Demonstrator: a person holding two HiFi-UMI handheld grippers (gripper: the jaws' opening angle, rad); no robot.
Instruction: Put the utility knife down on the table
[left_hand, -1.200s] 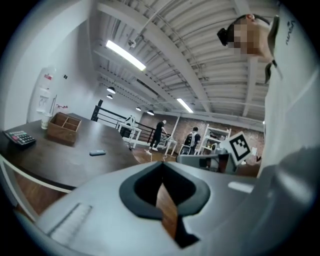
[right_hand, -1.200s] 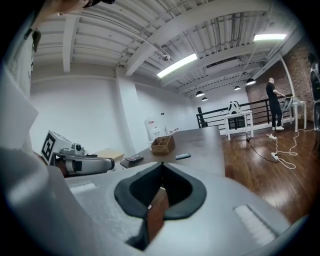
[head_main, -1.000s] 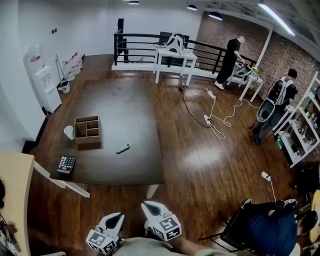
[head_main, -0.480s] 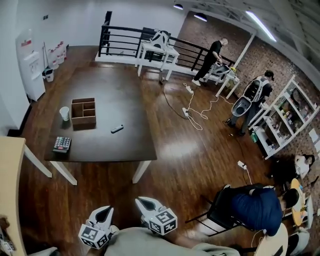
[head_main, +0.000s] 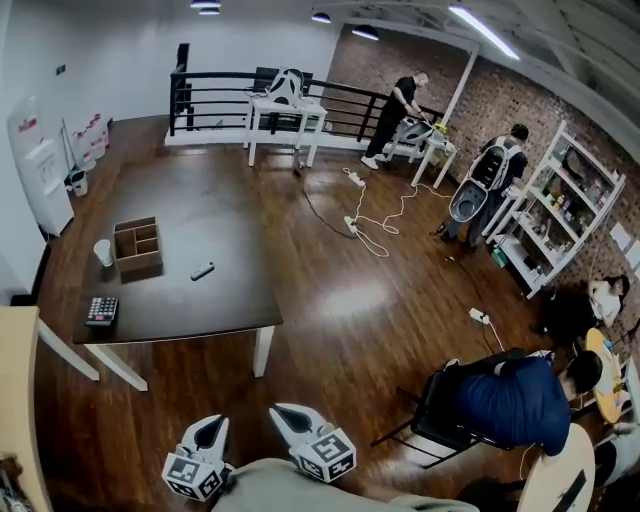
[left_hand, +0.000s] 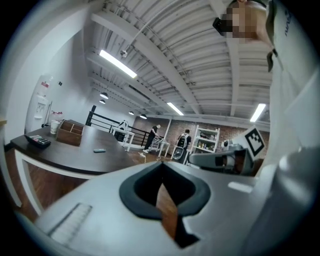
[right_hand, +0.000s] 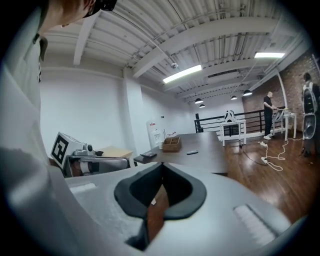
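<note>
The utility knife (head_main: 202, 271) is a small grey bar lying flat on the dark table (head_main: 220, 220), to the right of the wooden divided box (head_main: 137, 248). It also shows far off as the knife (left_hand: 99, 150) and the knife (right_hand: 192, 152) in the two gripper views. Both grippers are held low at the bottom of the head view, well short of the table and over the wood floor. My left gripper (head_main: 210, 426) is shut and empty. My right gripper (head_main: 284, 412) is shut too, with nothing between its fingers.
On the table stand a paper cup (head_main: 103, 252) and a calculator (head_main: 101, 311) near its front left corner. A seated person in blue on a chair (head_main: 505, 395) is at the lower right. Cables (head_main: 375, 215) trail across the floor; other people stand by shelves (head_main: 560, 215) at the back right.
The table has slid left and farther off in the head view, so I have backed away and turned right. Both grippers stay shut at the bottom edge.
</note>
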